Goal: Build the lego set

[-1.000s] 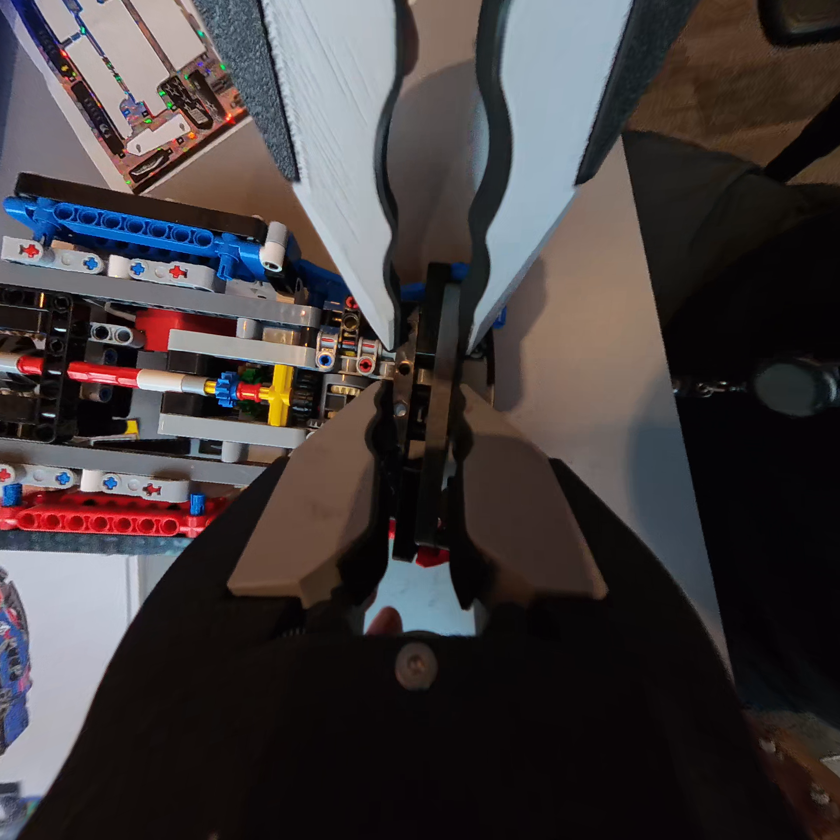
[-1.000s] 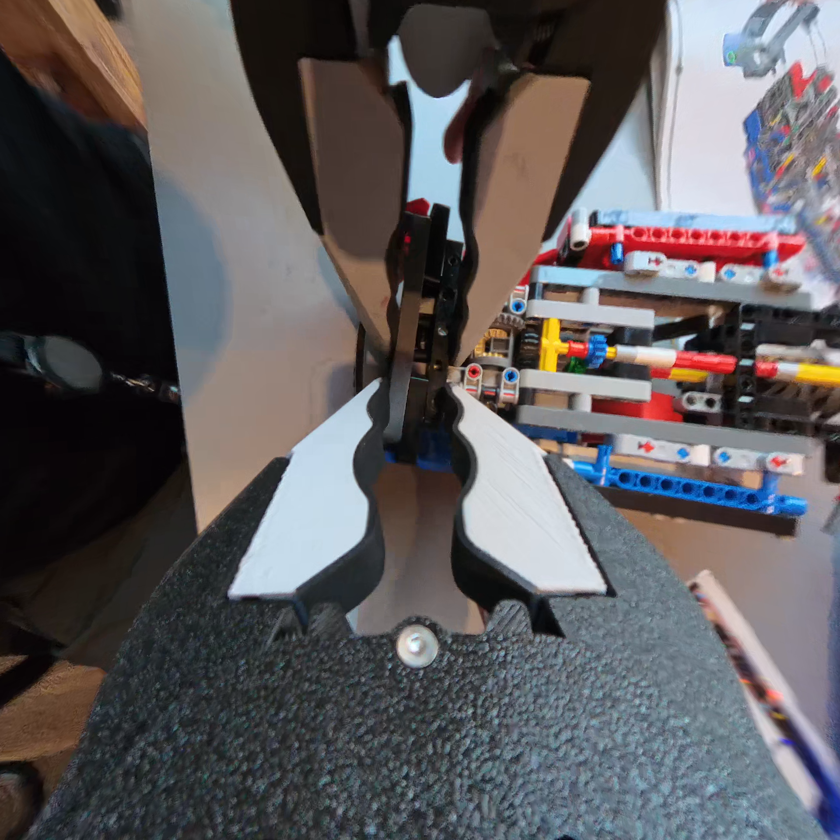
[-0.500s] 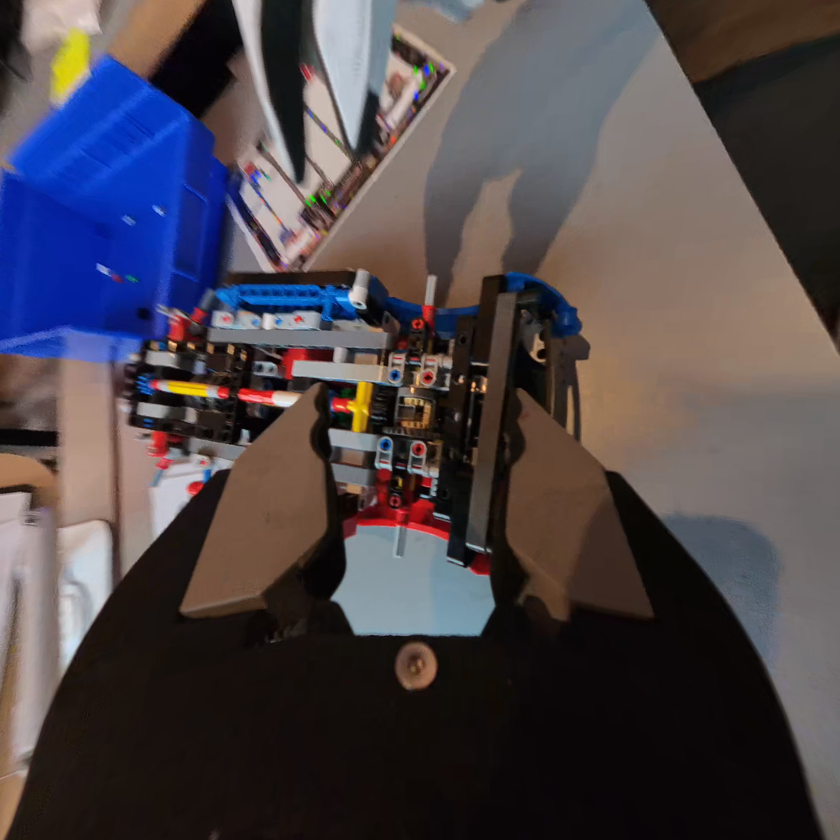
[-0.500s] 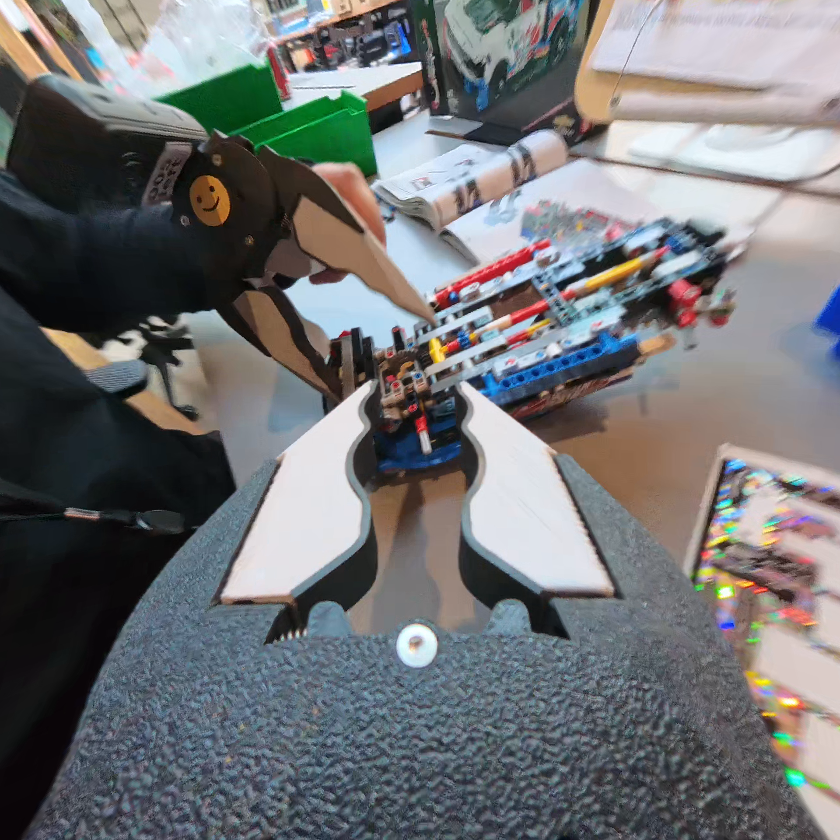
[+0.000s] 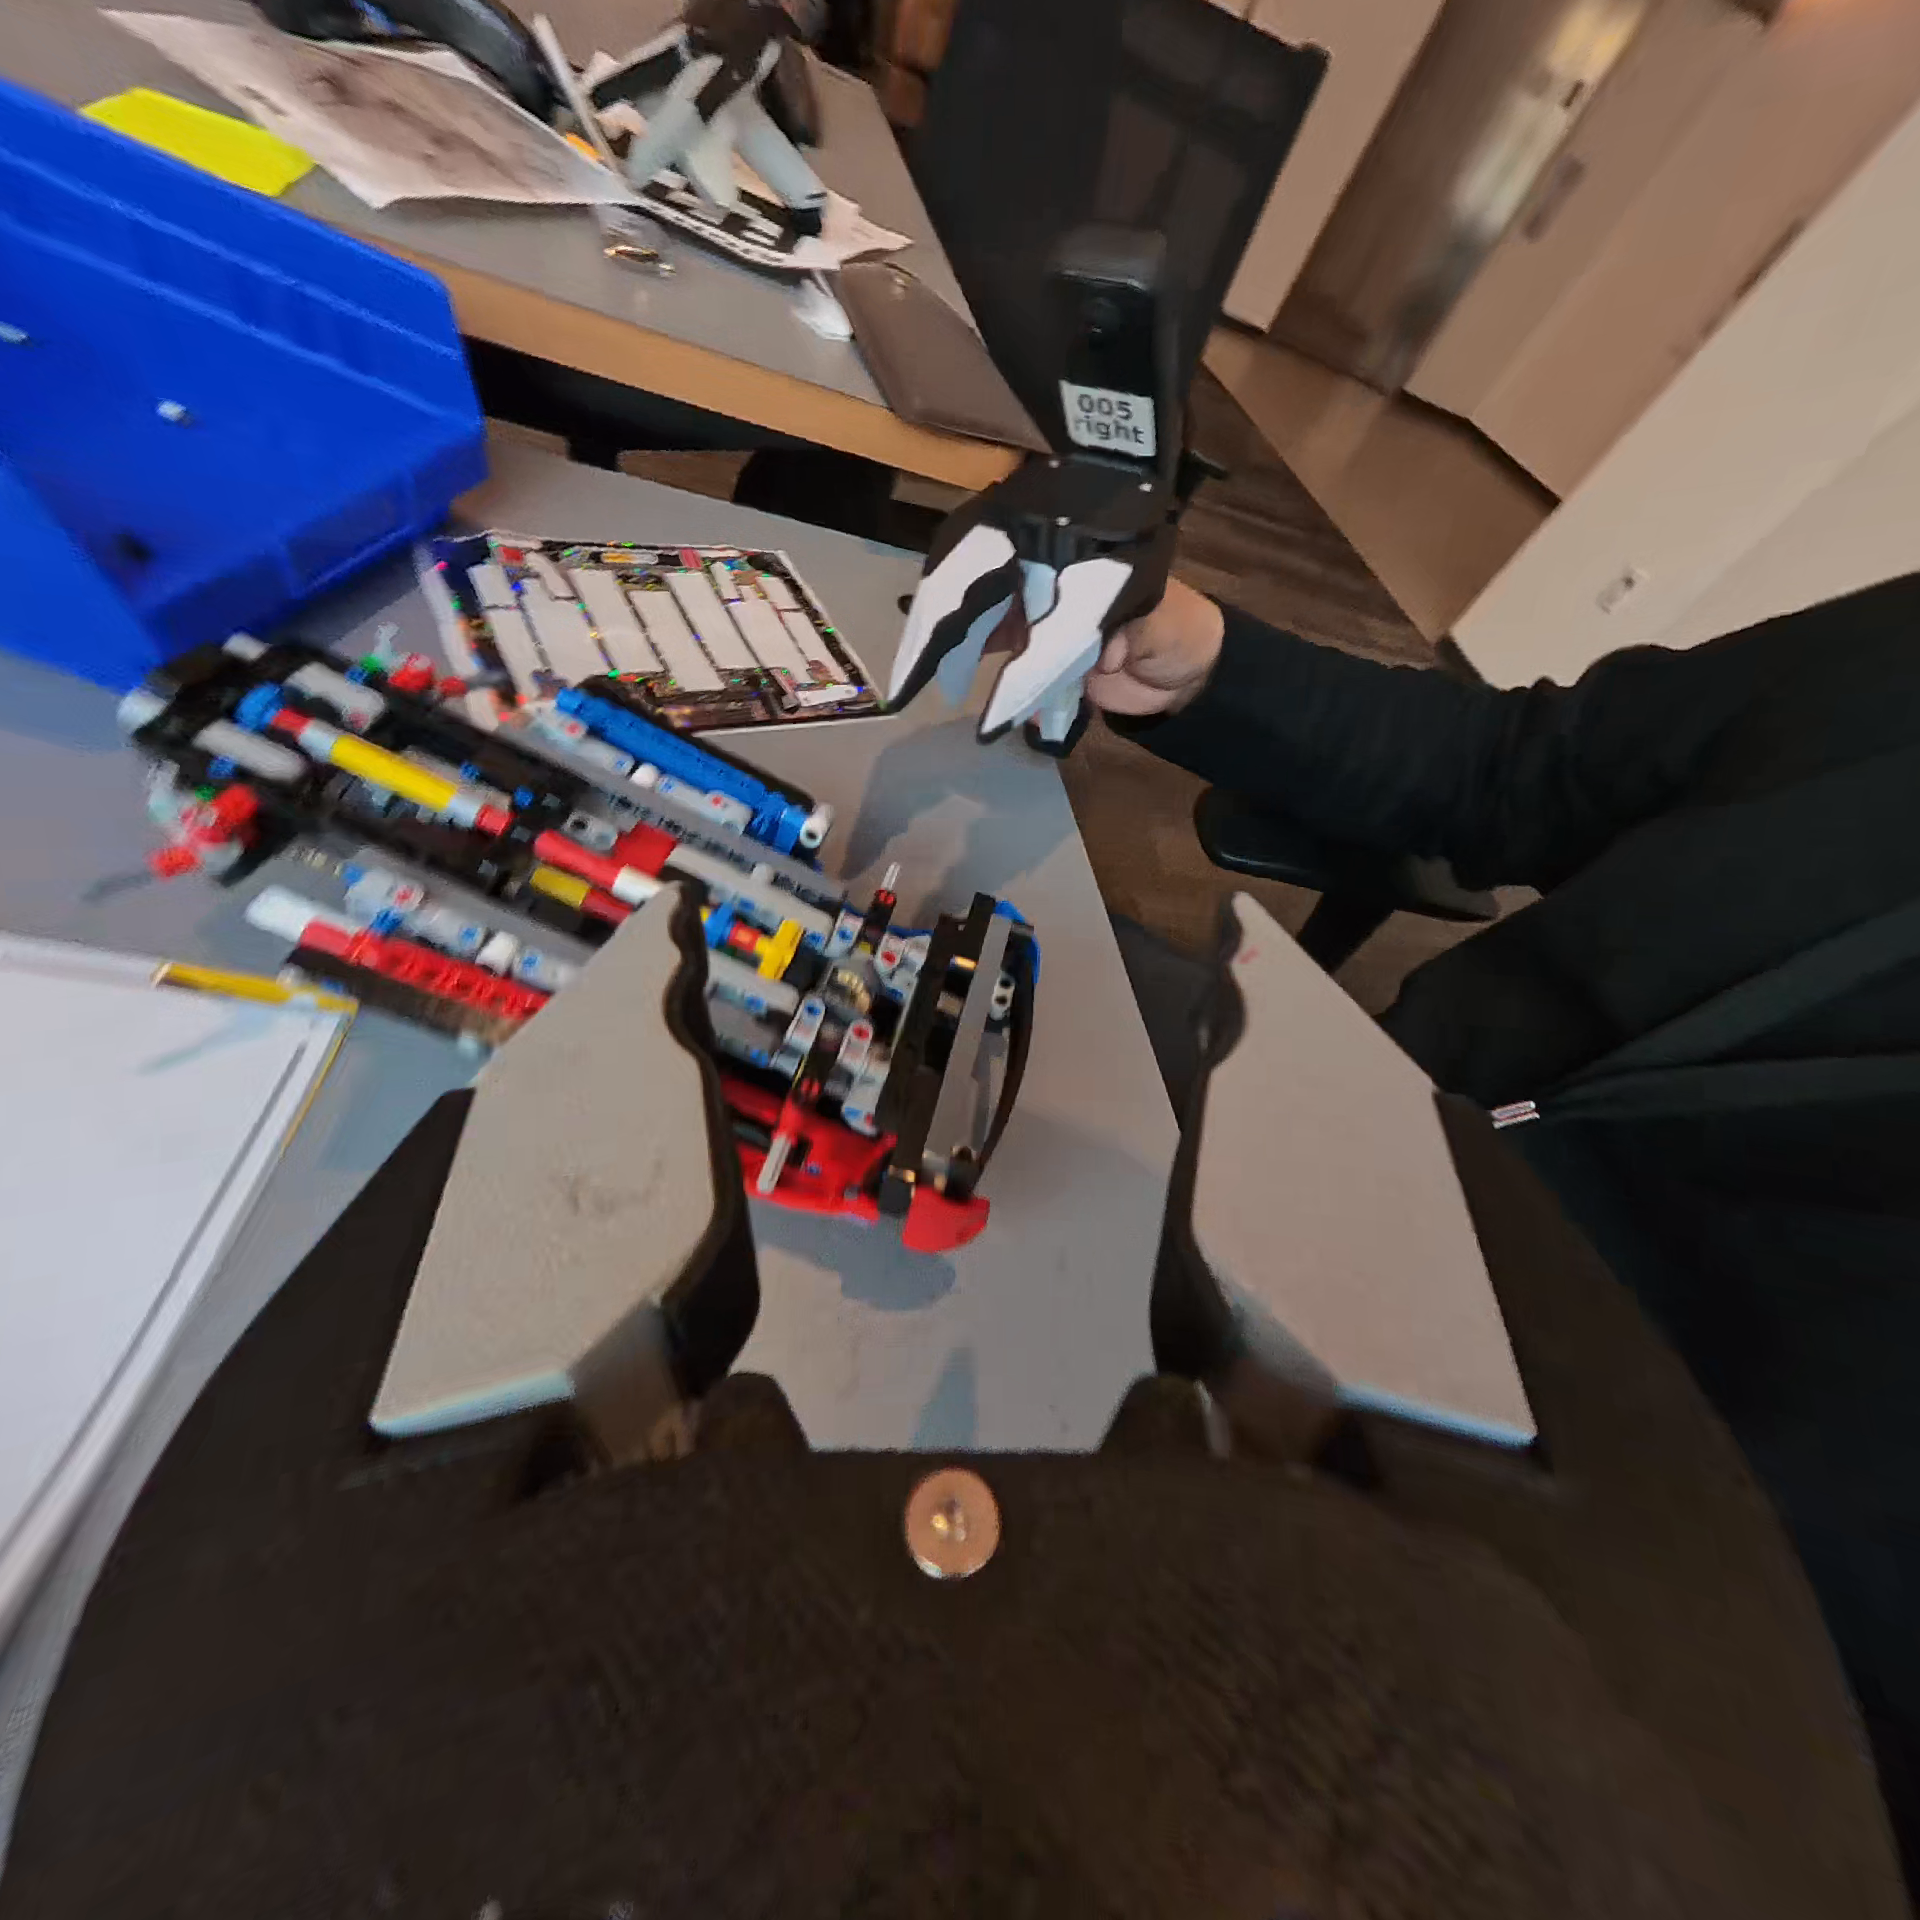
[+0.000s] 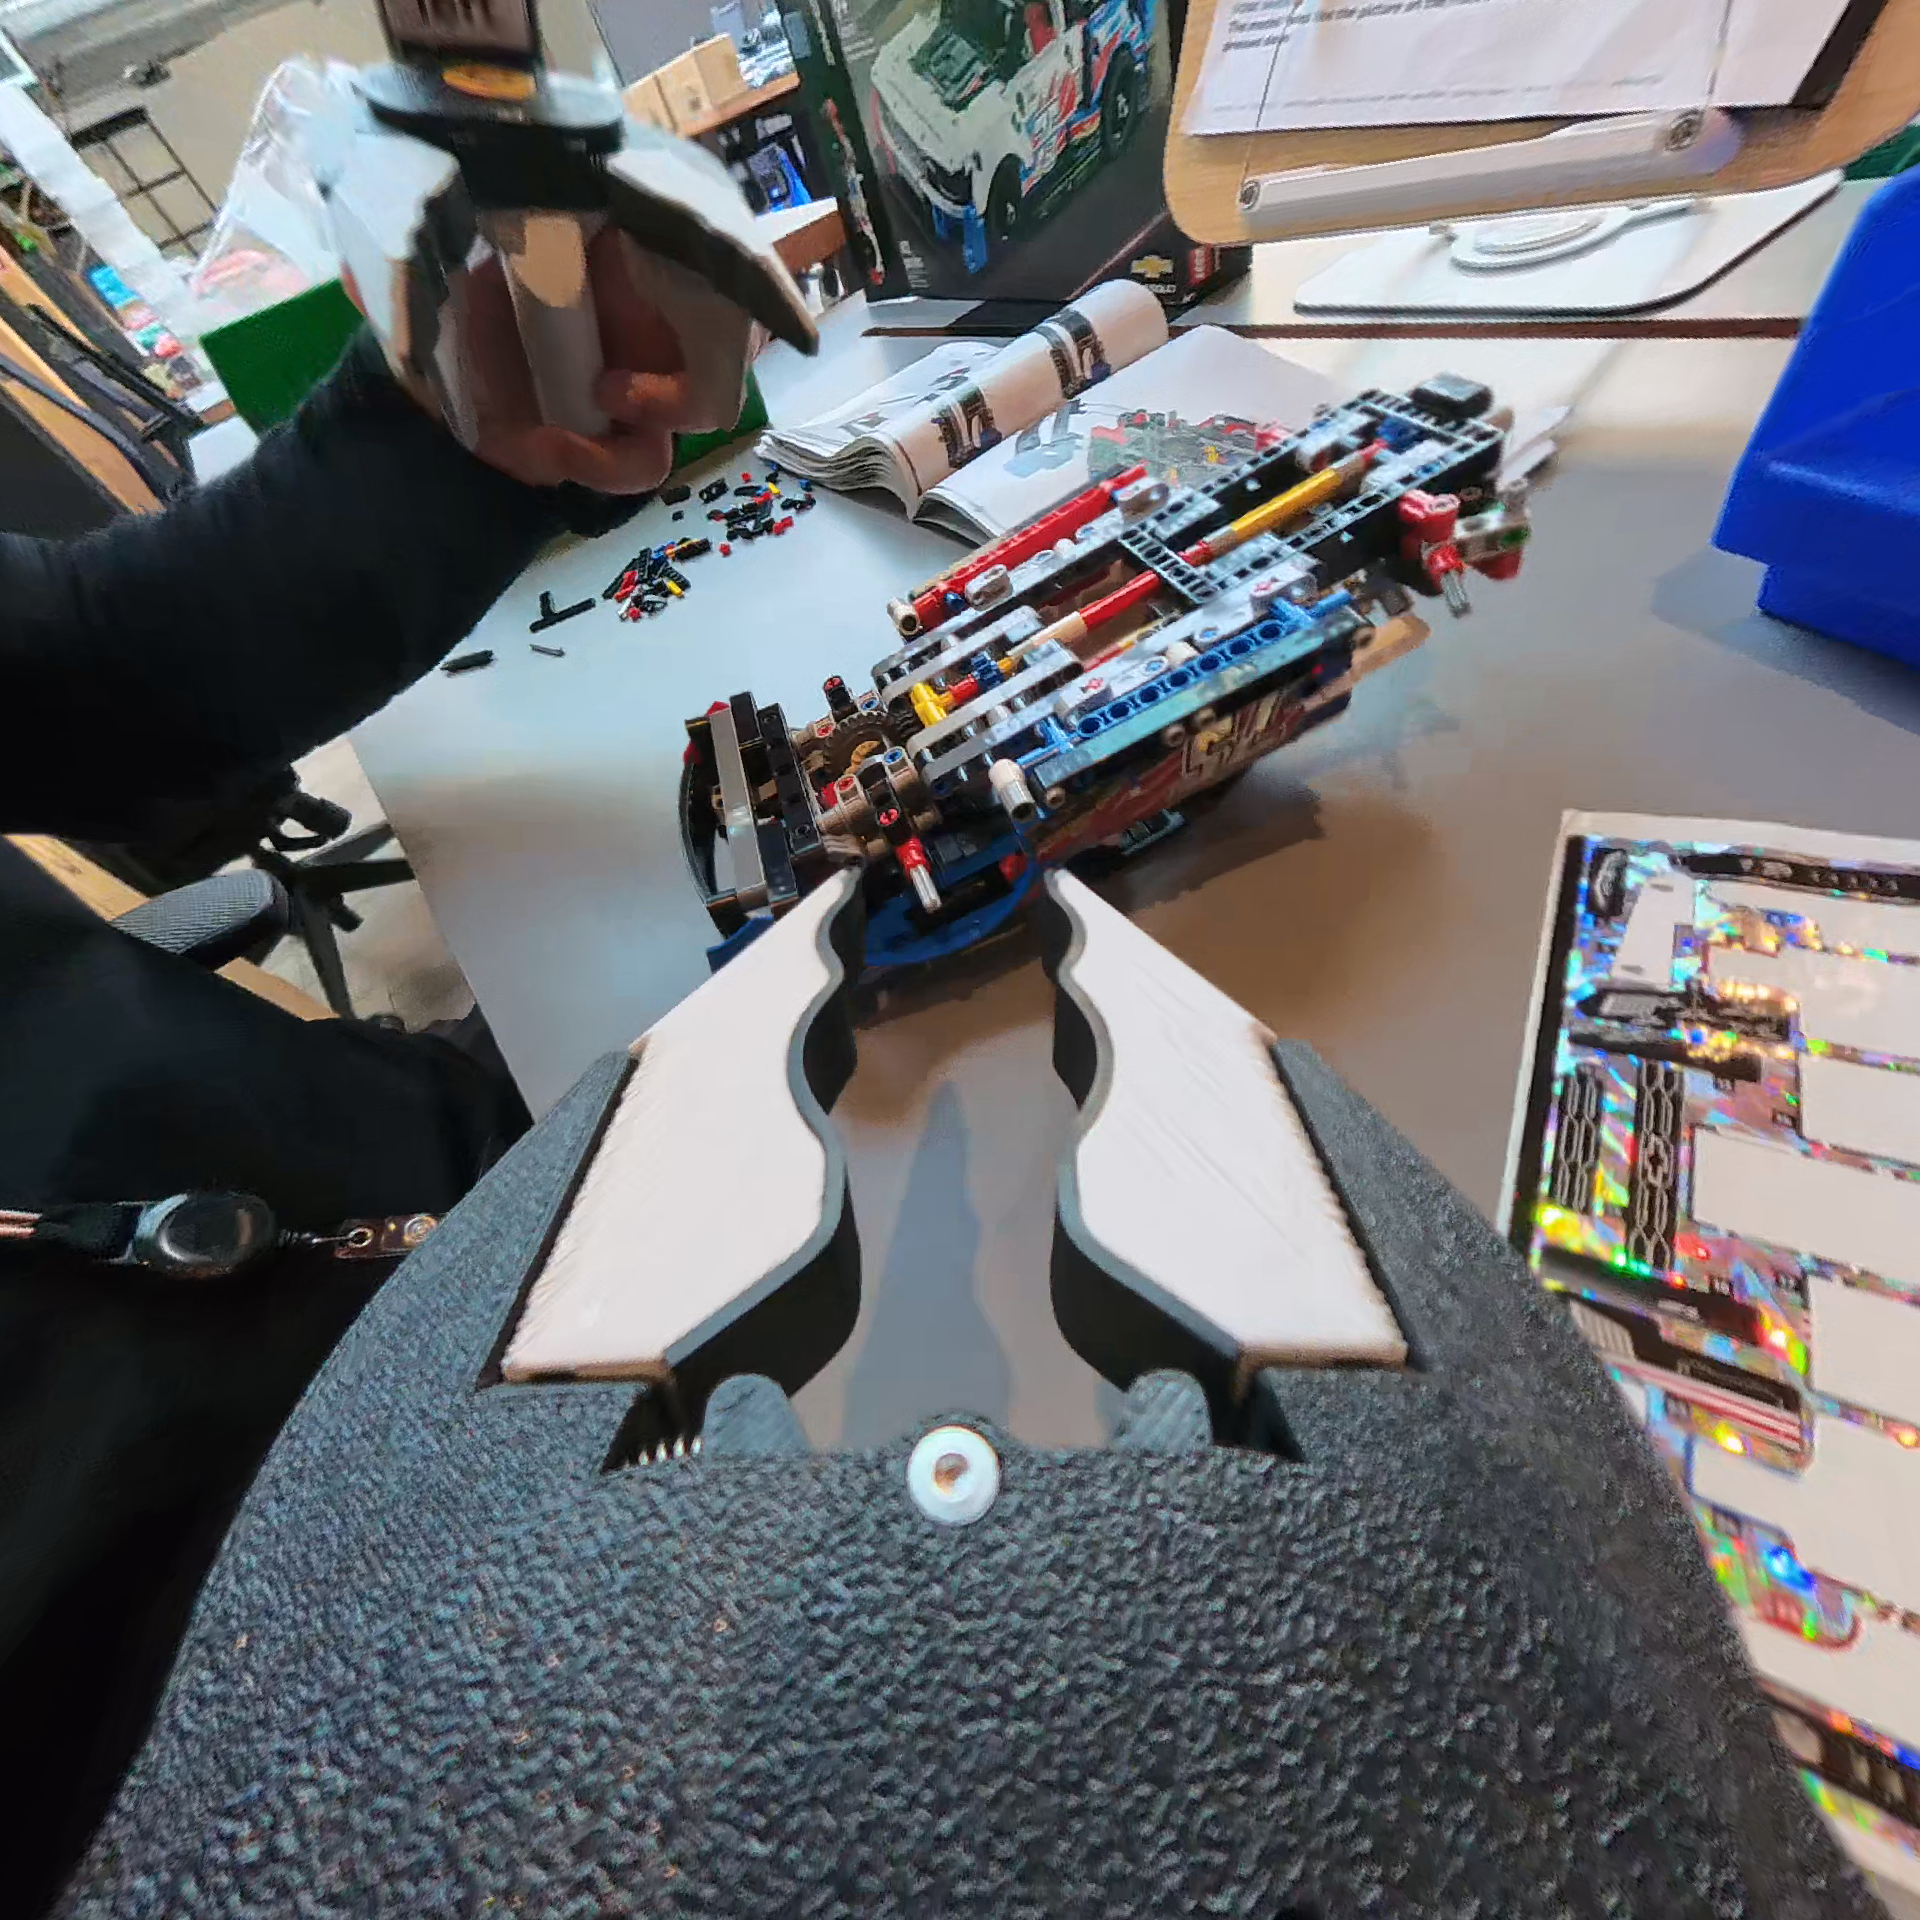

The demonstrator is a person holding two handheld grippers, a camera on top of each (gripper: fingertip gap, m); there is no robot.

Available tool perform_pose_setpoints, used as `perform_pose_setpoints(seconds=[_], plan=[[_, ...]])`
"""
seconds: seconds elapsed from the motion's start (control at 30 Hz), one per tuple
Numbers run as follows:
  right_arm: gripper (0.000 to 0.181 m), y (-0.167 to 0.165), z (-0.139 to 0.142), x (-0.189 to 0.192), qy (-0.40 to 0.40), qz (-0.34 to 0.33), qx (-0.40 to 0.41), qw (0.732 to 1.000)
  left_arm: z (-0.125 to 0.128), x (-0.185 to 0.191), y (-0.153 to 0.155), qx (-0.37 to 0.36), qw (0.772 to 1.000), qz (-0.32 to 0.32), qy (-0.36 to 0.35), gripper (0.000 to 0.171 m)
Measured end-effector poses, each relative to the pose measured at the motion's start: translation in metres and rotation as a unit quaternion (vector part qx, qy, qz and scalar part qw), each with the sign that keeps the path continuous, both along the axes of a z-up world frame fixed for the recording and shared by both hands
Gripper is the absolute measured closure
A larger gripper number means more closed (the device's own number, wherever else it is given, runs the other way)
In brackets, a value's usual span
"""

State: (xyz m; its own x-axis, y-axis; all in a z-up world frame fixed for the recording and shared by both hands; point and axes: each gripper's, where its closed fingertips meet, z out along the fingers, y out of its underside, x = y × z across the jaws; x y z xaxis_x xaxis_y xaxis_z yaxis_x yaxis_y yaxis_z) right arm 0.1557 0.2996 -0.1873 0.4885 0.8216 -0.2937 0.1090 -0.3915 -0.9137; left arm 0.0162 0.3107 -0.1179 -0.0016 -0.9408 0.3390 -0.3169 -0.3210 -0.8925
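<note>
Both tongs are up off the work and empty: the left tongs (image 5: 951, 914) hang spread wide above the near end of the lego chassis (image 6: 1143, 665), and the right tongs (image 6: 951, 883) sit with a clear gap between their white fingers (image 6: 727, 1101), nothing held, tips hovering just short of the blue curved piece at the model's front. The chassis itself lies on the grey tabletop (image 6: 582, 790), long axis running away toward the blue bin (image 6: 1839, 436), with a black panel (image 5: 961, 1039) standing at its near end.

It looks like a pause between steps, so the next job, I'd say, is fetching a part. The loose pieces (image 6: 696, 540) are scattered near the open instruction booklet (image 6: 987, 416), well apart from the model, and they're tiny. Best approach: check the booklet first, then narrow one pair of tongs before coming down, and pinch a single piece across its flat sides so neighbours don't scatter. Keep the other tongs ready to steady the chassis by its grey beams, not that upright black panel, which may pop loose. The shiny sticker sheet (image 6: 1714, 1143) lies close on the right; steer clear of it.
</note>
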Motion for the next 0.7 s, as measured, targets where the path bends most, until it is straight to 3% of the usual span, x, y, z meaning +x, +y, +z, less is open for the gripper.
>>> perform_pose_setpoints(seconds=[0.1, 0.2, 0.37, 0.47, 0.57, 0.63, 0.7], plan=[[0.146, -0.007, -0.004, 0.007, 0.004, 0.000, -0.005, 1.000, -0.020, -0.032, -0.002, -0.035, 0.999, 0.040, -0.009, 0.078], [0.143, -0.014, -0.008, 0.006, -0.011, 0.008, 0.001, 1.000, -0.059, -0.055, -0.005, -0.019, 0.996, 0.080, 0.041, 0.078], [0.141, 0.002, -0.017, 0.003, -0.039, -0.012, -0.002, 0.999, -0.094, -0.067, 0.000, -0.011, 0.991, 0.110, 0.074, 0.082], [0.141, 0.014, -0.016, 0.001, -0.040, -0.029, 0.014, 0.999, -0.099, -0.066, 0.009, 0.008, 0.990, 0.124, 0.065, 0.083], [0.145, 0.020, -0.011, 0.000, -0.025, -0.036, 0.018, 0.999, -0.087, -0.066, 0.023, 0.030, 0.987, 0.160, 0.008, 0.083], [0.133, 0.030, -0.011, 0.005, -0.029, -0.058, 0.026, 0.998, -0.078, -0.069, 0.026, 0.038, 0.984, 0.172, -0.026, 0.084], [0.131, 0.039, -0.010, 0.010, -0.031, -0.070, 0.042, 0.996, -0.077, -0.071, 0.025, 0.039, 0.983, 0.177, -0.036, 0.076]])
